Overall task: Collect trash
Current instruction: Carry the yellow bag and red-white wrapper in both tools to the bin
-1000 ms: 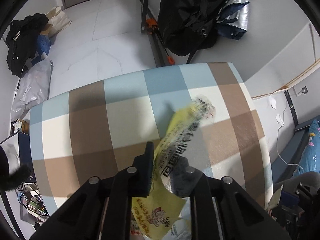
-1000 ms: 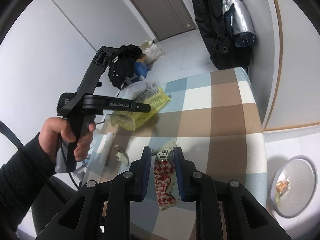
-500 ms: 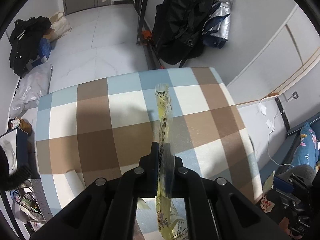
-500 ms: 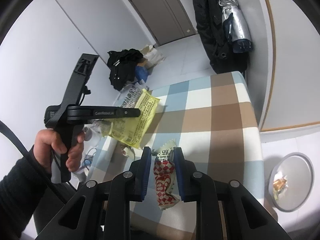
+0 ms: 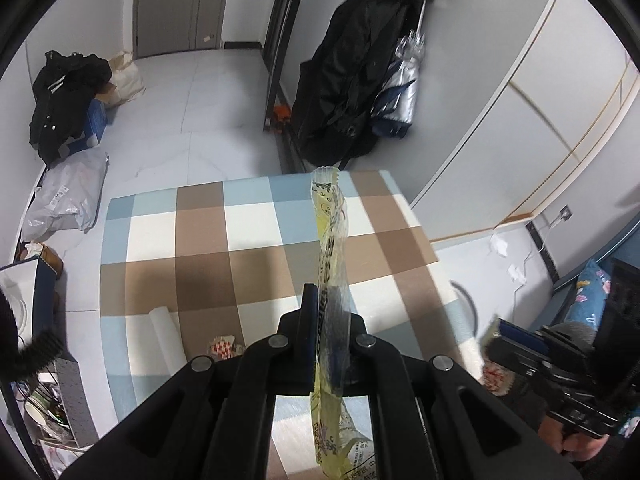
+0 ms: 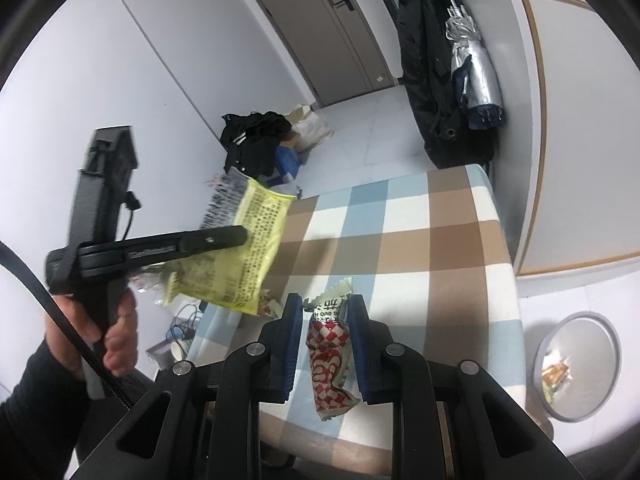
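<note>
The left gripper [image 5: 332,320] has its jaws pressed tight on a yellow wrapper [image 5: 332,240]. The wrapper is thin and floppy. It sticks out past the tips and hangs down behind them, up in the air over the checked table [image 5: 200,240]. The right gripper [image 6: 324,320] pinches a red-and-white wrapper [image 6: 328,356], which droops below its jaws.

Below the right gripper and off to its right, a round grey bin [image 6: 576,364] sits on the floor beside the table. Some trash is already in it. That looks like the place for both wrappers.

To do this well, keep both squeezes tight until each wrapper is right over the bin. Carry them slowly so the floppy ends do not catch on the table edge. Let go one at a time.

More bits lie on the table under the left gripper: a small checked scrap [image 5: 224,348] and a white paper roll [image 5: 168,336].

The yellow wrapper has lots of small dark print, too blurry to read. The red-and-white one has a few dark characters near the top, which I cannot read either.
</note>
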`<action>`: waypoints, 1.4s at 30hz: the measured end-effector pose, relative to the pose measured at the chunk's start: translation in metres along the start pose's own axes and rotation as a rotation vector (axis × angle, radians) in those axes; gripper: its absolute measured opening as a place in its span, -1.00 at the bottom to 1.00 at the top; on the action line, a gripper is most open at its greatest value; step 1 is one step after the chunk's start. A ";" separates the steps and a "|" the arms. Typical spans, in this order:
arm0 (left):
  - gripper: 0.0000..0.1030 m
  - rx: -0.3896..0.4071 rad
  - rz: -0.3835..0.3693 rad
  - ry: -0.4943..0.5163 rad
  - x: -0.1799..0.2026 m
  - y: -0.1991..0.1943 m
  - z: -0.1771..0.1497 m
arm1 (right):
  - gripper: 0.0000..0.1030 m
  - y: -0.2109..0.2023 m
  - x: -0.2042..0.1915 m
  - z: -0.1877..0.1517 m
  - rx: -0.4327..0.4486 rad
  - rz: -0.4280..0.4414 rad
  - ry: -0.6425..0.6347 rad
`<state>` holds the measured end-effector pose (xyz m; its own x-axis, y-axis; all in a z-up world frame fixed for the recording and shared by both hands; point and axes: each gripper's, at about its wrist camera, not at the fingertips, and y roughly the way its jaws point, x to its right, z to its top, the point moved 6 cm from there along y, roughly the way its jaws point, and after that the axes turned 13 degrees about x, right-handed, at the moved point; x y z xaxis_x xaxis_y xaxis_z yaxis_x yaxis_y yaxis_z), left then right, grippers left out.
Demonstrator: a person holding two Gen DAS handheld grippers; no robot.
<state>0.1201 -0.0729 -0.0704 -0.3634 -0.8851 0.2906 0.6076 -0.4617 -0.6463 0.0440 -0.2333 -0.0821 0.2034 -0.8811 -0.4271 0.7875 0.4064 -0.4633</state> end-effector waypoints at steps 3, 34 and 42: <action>-0.99 0.029 -0.010 -0.010 0.000 -0.013 -0.002 | -0.57 -0.002 -0.007 0.000 0.006 0.002 -0.007; -0.99 0.104 -0.198 0.166 0.130 -0.028 0.029 | -0.57 -0.120 0.053 0.098 0.277 -0.078 0.029; -0.99 0.058 -0.311 0.221 0.198 0.007 0.031 | -0.57 -0.165 0.120 0.111 0.332 -0.198 0.072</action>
<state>0.0741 -0.2532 0.0047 -0.6760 -0.6715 0.3035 0.4810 -0.7141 -0.5085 0.0028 -0.4333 0.0296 -0.0033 -0.9106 -0.4132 0.9552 0.1194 -0.2707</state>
